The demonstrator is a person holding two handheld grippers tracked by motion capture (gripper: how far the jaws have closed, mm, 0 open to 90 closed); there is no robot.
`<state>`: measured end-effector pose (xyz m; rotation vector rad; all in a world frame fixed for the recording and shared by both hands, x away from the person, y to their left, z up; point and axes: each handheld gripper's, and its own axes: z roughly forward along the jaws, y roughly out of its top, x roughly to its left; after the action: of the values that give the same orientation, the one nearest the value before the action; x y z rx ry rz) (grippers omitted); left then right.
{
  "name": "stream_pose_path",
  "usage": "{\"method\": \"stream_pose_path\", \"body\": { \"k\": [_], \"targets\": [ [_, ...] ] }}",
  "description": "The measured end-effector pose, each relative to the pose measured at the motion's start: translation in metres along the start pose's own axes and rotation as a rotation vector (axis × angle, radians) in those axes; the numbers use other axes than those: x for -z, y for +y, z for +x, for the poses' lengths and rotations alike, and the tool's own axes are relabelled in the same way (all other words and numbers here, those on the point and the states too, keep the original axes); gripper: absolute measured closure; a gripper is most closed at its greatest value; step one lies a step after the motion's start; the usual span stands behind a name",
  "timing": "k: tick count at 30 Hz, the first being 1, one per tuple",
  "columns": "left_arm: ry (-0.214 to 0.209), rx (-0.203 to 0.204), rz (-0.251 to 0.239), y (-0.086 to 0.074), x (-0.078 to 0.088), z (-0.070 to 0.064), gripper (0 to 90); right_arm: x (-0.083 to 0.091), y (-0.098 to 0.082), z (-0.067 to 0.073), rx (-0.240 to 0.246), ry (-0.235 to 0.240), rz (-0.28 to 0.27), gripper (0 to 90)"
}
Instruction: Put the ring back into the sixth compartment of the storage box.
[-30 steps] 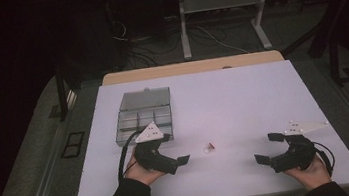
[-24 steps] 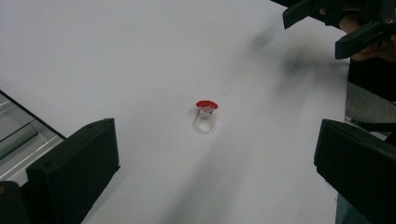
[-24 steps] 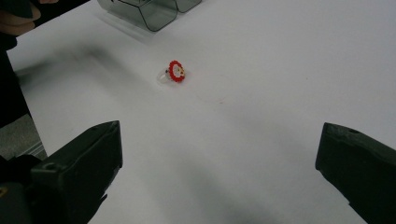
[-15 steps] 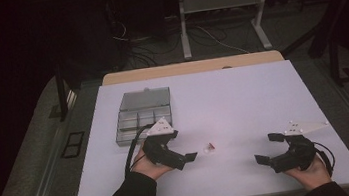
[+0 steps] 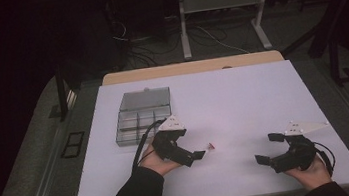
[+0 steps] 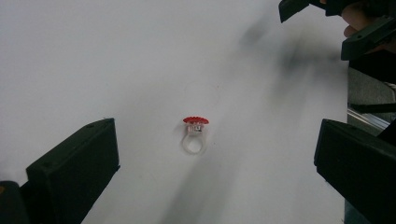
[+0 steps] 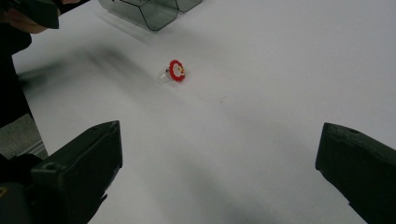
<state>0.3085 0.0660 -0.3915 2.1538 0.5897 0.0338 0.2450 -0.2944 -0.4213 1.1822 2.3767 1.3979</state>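
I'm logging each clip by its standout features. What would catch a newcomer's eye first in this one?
A tiny ring with a red flower-shaped top lies alone on the white table, the one spot of colour. The left tool points at it from close by with its jaws wide apart, the ring centred between them in the left gripper view. The right tool, also open, rests near the table's right front, and a clear compartment box sits at the left.

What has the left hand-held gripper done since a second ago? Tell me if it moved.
Yes. The left hand-held gripper moved right, away from the compartment box, toward the red-topped ring.
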Motion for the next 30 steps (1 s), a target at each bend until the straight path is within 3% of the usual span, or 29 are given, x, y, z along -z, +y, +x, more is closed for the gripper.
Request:
{"method": "stream_pose_path", "body": {
  "k": [30],
  "targets": [
    [-0.038, -0.015, 0.125, -0.002, -0.043, 0.005, 0.0, -0.001, 0.0, 0.0, 0.009, 0.009, 0.004, 0.6]
  ]
}}
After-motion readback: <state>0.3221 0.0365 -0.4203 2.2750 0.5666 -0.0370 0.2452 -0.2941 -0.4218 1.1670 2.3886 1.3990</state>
